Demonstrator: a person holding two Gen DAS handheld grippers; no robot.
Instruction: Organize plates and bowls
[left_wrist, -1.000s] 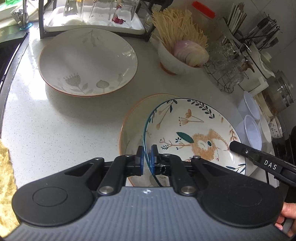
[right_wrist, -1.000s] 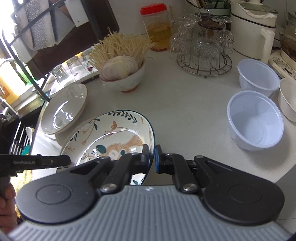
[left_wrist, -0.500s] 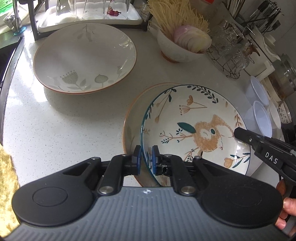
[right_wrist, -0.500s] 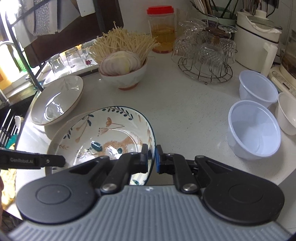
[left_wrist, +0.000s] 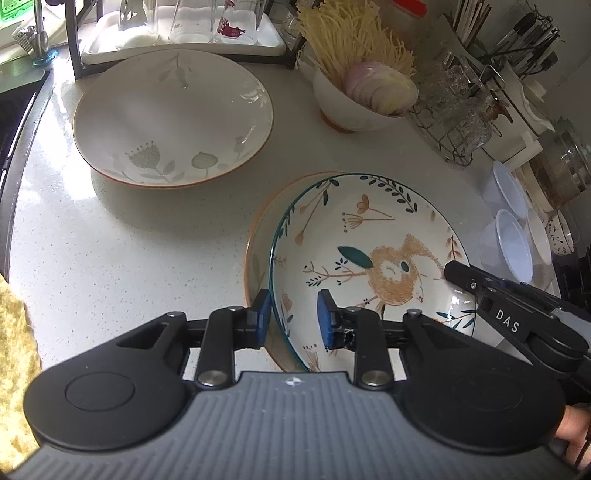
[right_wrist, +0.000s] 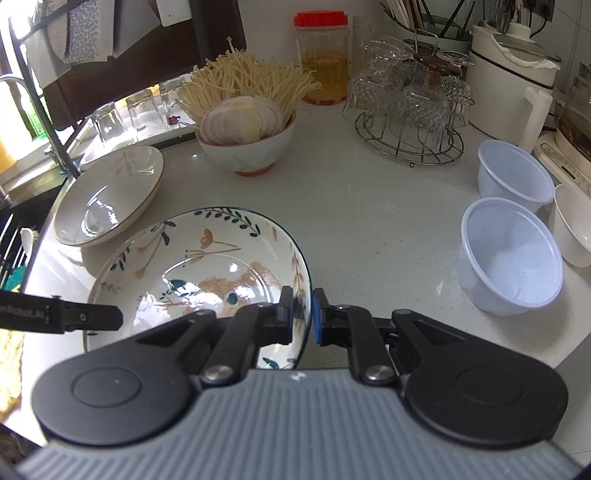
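Note:
A bird-patterned plate with a teal rim (left_wrist: 373, 254) lies in an orange-rimmed plate (left_wrist: 258, 236) on the counter. My left gripper (left_wrist: 293, 319) is open, its blue pads astride the patterned plate's near-left rim without clamping it. My right gripper (right_wrist: 302, 314) is shut on the patterned plate (right_wrist: 207, 258) at its right rim. A second orange-rimmed plate with grey flowers (left_wrist: 173, 118) sits at the back left; it also shows in the right wrist view (right_wrist: 107, 195).
A bowl of enoki mushrooms and sliced onion (right_wrist: 247, 144) stands behind the plates. Translucent plastic bowls (right_wrist: 509, 254) and a white bowl sit at the right. A wire rack of glass cups (right_wrist: 410, 107), a red-lidded jar (right_wrist: 321, 59), a tray of glasses and a sink edge (left_wrist: 14, 147) surround the counter.
My left gripper has opened and let go of the patterned plate's rim. The plate has come down into the orange-rimmed plate. My right gripper still clamps the rim.

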